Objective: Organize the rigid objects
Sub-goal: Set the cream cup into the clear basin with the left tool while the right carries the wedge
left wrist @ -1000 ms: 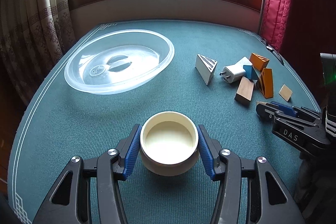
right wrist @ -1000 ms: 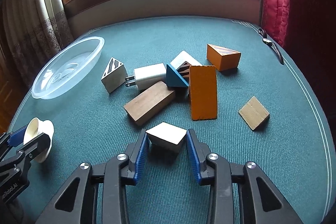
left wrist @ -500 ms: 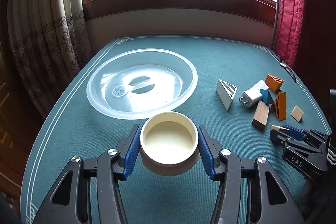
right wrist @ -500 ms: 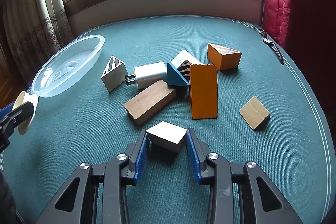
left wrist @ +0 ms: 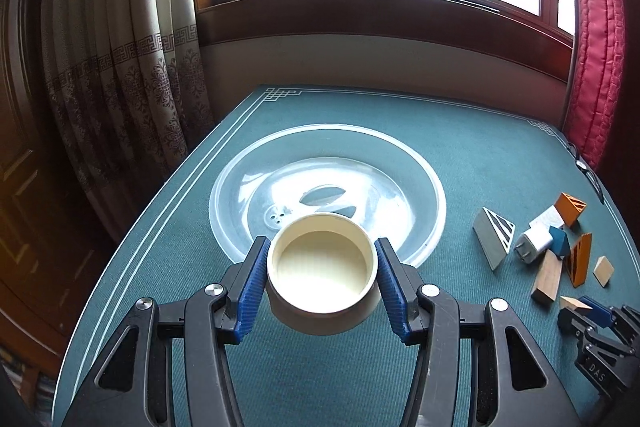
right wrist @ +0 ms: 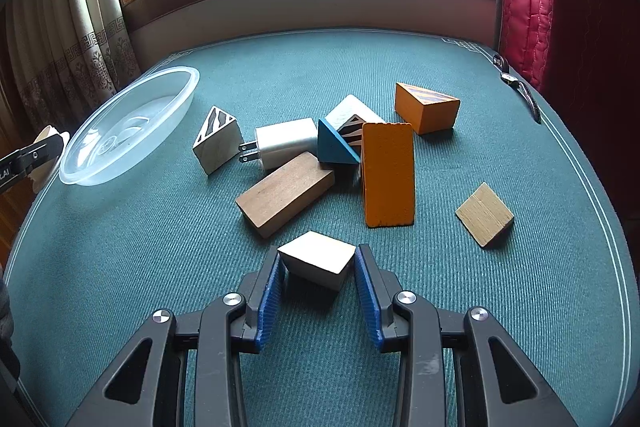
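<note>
My left gripper (left wrist: 322, 281) is shut on a cream round cup (left wrist: 322, 269), held in the air at the near rim of a clear plastic bowl (left wrist: 416, 183). My right gripper (right wrist: 317, 281) is shut on a pale wooden wedge block (right wrist: 318, 259), low over the green table. Beyond it lies a pile: a brown block (right wrist: 284, 193), an orange slab (right wrist: 388, 173), a white plug charger (right wrist: 284, 145), a blue wedge (right wrist: 334, 147), an orange wedge (right wrist: 426, 107), a striped grey wedge (right wrist: 218, 141) and a tan block (right wrist: 484, 215). The bowl (right wrist: 128, 129) sits left of the pile.
The green felt table (left wrist: 480, 131) ends at a wall and window sill behind. Curtains hang at left, a red curtain at right. A wristwatch (right wrist: 520, 91) lies near the table's right edge. The right gripper shows at the lower right of the left wrist view (left wrist: 588, 311).
My left gripper has risen and moved toward the clear bowl with the cup, which now overlaps the bowl's near rim. The right gripper and its wedge have barely moved.
</note>
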The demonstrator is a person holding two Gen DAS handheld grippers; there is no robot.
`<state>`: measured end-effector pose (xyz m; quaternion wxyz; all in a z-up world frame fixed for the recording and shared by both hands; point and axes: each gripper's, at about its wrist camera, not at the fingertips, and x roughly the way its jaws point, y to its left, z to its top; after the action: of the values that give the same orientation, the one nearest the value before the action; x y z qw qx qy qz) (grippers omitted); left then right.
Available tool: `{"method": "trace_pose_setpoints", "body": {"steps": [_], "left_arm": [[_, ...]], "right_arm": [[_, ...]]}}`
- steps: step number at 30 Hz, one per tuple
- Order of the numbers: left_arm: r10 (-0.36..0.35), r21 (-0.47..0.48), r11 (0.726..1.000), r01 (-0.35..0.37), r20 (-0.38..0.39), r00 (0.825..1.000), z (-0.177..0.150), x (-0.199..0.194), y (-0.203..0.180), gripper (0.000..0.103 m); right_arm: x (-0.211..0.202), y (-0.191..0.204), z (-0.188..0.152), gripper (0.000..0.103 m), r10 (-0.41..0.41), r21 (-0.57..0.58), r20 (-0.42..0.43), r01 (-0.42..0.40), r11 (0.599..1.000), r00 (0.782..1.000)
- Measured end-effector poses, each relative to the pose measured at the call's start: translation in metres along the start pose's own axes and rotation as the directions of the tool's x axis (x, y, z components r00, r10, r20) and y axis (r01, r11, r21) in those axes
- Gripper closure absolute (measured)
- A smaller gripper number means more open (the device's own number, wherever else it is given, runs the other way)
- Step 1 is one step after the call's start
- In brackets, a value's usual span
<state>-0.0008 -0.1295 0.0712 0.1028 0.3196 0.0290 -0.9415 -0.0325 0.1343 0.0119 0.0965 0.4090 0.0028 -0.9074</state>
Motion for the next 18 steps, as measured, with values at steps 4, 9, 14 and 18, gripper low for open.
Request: {"method": "trace_pose_setpoints", "body": {"steps": [4,9,14,18], "left_arm": [[0.019,-0.026,0.999,-0.019,-0.007,1.000,0.005,0.013,0.008,0.050],[0.027,-0.041,0.999,-0.028,-0.023,0.999,0.007,0.029,0.011,0.050],[0.040,-0.048,0.998,-0.041,-0.024,0.999,0.008,0.038,0.012,0.050],[0.041,-0.072,0.996,-0.043,-0.029,0.999,0.008,0.044,0.016,0.044]], "right_arm": [[0.000,0.000,0.000,0.065,-0.001,0.000,0.000,0.001,1.000,1.000],[0.000,0.000,0.000,0.065,0.000,0.000,0.000,0.000,1.000,1.000],[0.000,0.000,0.000,0.065,0.000,0.000,0.000,0.000,1.000,1.000],[0.000,-0.001,0.000,0.065,-0.001,0.000,0.000,0.001,1.000,1.000]]}}
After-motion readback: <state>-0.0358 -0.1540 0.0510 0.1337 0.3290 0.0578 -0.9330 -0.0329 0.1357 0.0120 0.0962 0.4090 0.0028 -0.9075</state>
